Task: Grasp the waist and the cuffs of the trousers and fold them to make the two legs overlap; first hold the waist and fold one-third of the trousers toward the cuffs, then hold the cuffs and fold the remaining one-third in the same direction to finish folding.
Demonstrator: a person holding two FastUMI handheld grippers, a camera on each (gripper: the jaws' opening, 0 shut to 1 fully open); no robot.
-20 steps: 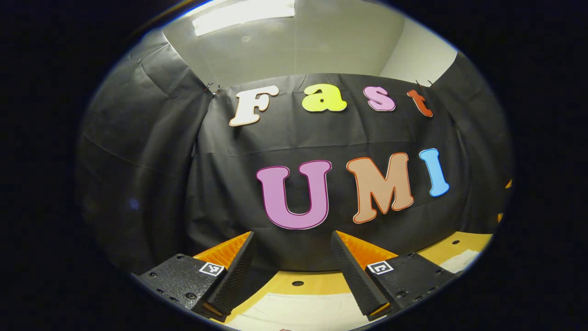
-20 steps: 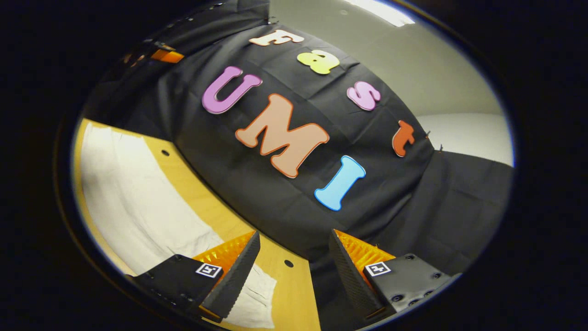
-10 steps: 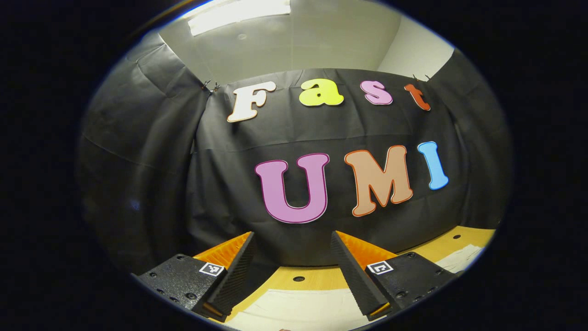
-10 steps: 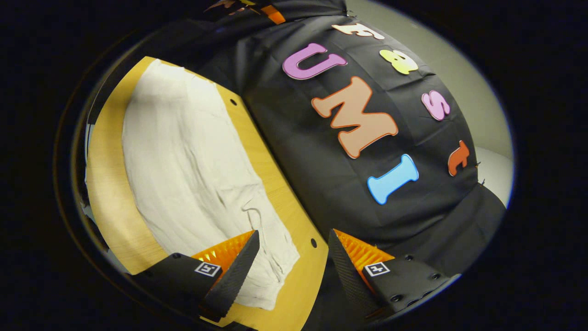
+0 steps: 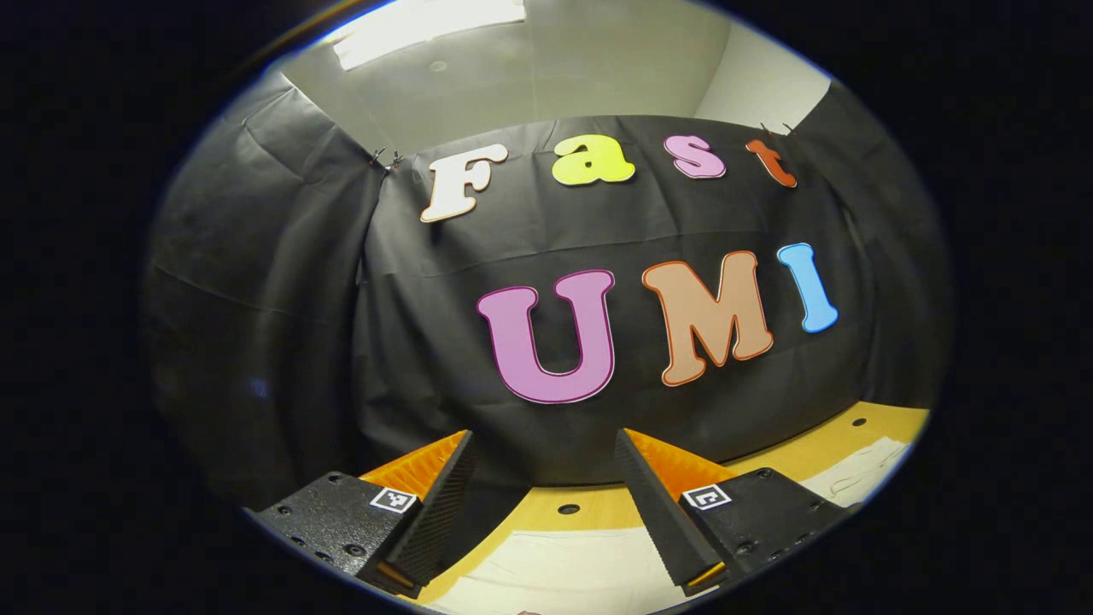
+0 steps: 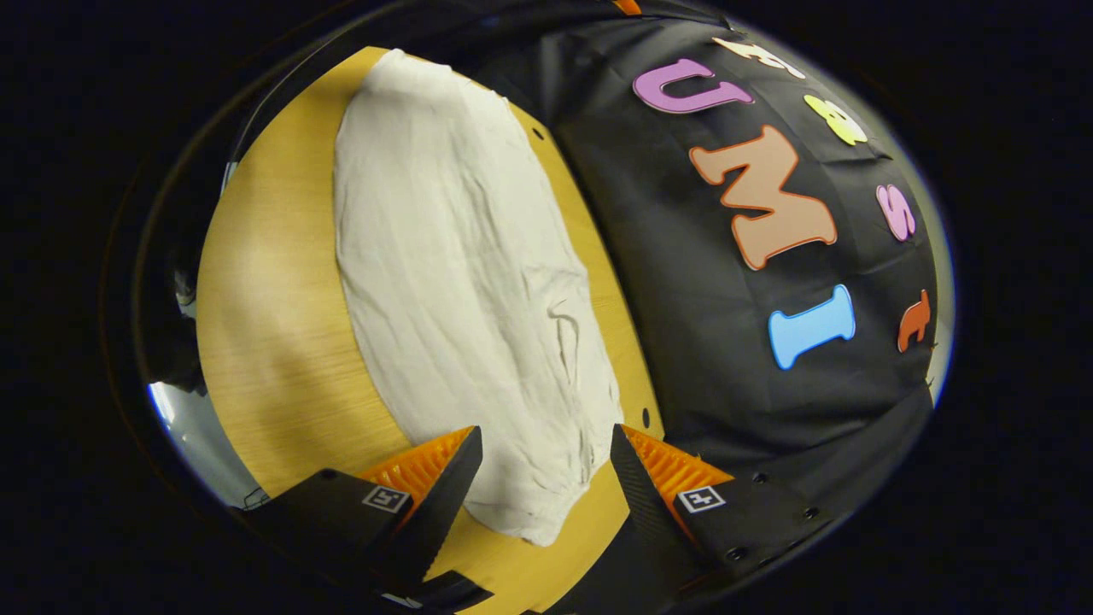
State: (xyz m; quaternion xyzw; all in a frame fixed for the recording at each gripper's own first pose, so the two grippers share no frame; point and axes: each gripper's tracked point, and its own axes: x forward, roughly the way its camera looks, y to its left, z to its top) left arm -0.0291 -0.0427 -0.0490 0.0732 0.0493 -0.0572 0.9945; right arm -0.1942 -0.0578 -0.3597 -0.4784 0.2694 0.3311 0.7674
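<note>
On the yellow wooden table [image 6: 273, 342] the white trousers [image 6: 461, 282] lie spread flat lengthwise, running along the table's edge nearest the black cloth wall [image 6: 683, 325]. Cloth is thin and wrinkled, with a creased seam or pocket line near the end closest to the right gripper [image 6: 542, 478]. Which end is waist and which is cuffs can't be told for sure from here.

Right gripper hovers above that near end, fingers spread wide, holding nothing; the rounded fabric end sits between the two fingers in the right gripper view, apparently below them, not touched. Left gripper [image 5: 546, 504] also wide open and empty, pointed at the black wall, with a strip of the trousers [image 5: 564, 572] on the table just under its fingers and another white bit [image 5: 862, 474] off toward the table's far side.

Handling judgement: light, soft, limp fabric, no stiffness, so it will sag and bunch once lifted; likely slides easily on the smooth tabletop. Not fragile. Best hold is probably the outer corners of each end, pinching both layers at the hem or band where the cloth is thicker, one gripper per end, so the legs stay aligned during the fold.
</note>
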